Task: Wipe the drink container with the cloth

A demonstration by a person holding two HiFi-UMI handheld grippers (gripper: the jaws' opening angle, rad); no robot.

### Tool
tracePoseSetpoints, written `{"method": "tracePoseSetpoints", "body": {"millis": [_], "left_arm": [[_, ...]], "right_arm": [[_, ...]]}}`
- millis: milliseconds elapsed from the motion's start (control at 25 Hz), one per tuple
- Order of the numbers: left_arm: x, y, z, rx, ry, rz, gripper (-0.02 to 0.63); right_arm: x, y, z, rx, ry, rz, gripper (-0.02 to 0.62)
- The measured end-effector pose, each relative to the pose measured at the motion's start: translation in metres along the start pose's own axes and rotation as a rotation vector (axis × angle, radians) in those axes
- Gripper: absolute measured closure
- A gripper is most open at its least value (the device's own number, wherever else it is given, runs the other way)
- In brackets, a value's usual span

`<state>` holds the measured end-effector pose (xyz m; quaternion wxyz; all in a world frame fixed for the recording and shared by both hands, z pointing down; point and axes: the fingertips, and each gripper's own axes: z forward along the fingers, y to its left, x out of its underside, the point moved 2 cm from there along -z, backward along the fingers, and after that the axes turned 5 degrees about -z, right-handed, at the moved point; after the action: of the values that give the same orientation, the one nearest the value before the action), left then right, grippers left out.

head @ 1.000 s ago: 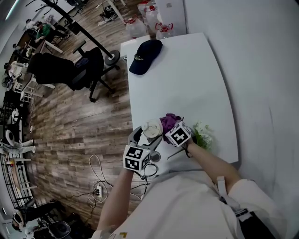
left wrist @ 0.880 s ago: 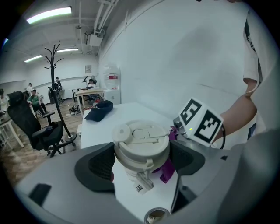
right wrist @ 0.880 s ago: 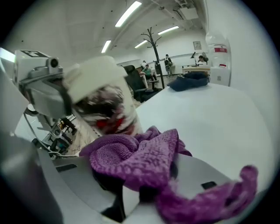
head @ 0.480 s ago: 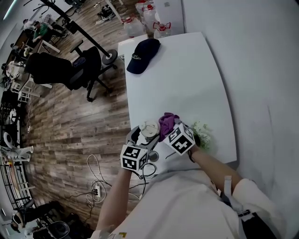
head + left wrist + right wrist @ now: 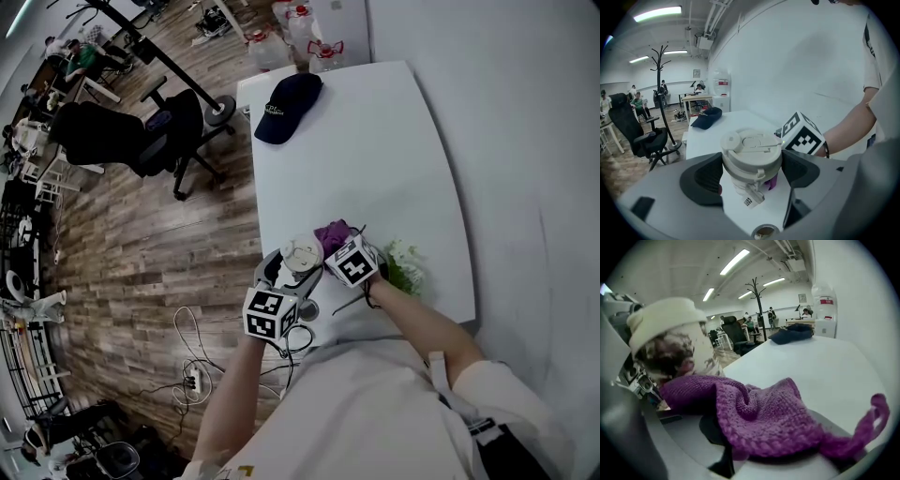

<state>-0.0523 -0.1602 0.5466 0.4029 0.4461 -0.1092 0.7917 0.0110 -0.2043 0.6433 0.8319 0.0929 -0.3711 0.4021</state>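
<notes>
The left gripper [image 5: 292, 269] has its 2 jaws clamped on the drink container [image 5: 751, 154], 1 dark pad on each side just under the pale lid. The cup stands upright near the table [image 5: 375, 141] edge closest to the person, and whether its base rests on the tabletop is hard to say. That grip looks like a brace: with the cup pinned from 2 sides, it should not slide or tip when the wipe pushes on it.

The right gripper [image 5: 337, 248] comes in from the other side, jaws closed on the purple knitted cloth [image 5: 764, 418]. Most of the cloth spills forward over the lower jaw, and a loose loop trails off to the right. That leaves a soft pad out front, so fabric rather than hard jaw meets the cup. In the right gripper view the cloth's left edge sits against the cup's patterned side, low on the body under the lid.

So the wipe seems to be under way, on the side facing the right gripper. The lid and the far side probably call for a turn of the cup or a reach around it. A dark cap [image 5: 289, 108] lies at the far end, well apart.
</notes>
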Motion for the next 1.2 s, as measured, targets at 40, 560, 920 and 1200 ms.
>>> {"method": "tracePoseSetpoints", "body": {"millis": [40, 560, 920, 1200], "left_arm": [[0.0, 0.0, 0.001, 0.001, 0.0, -0.002, 0.206], [0.001, 0.001, -0.004, 0.016, -0.005, -0.065, 0.206], [-0.041, 0.015, -0.062, -0.023, -0.168, -0.029, 0.21], [-0.085, 0.021, -0.116, -0.051, -0.248, 0.123, 0.471]], "right_arm": [[0.007, 0.001, 0.001, 0.015, 0.015, -0.01, 0.54], [0.017, 0.045, -0.063, -0.106, 0.035, -0.019, 0.538], [-0.059, 0.027, -0.157, -0.019, -0.152, -0.001, 0.538], [-0.145, 0.048, -0.219, -0.008, -0.431, 0.016, 0.538]]}}
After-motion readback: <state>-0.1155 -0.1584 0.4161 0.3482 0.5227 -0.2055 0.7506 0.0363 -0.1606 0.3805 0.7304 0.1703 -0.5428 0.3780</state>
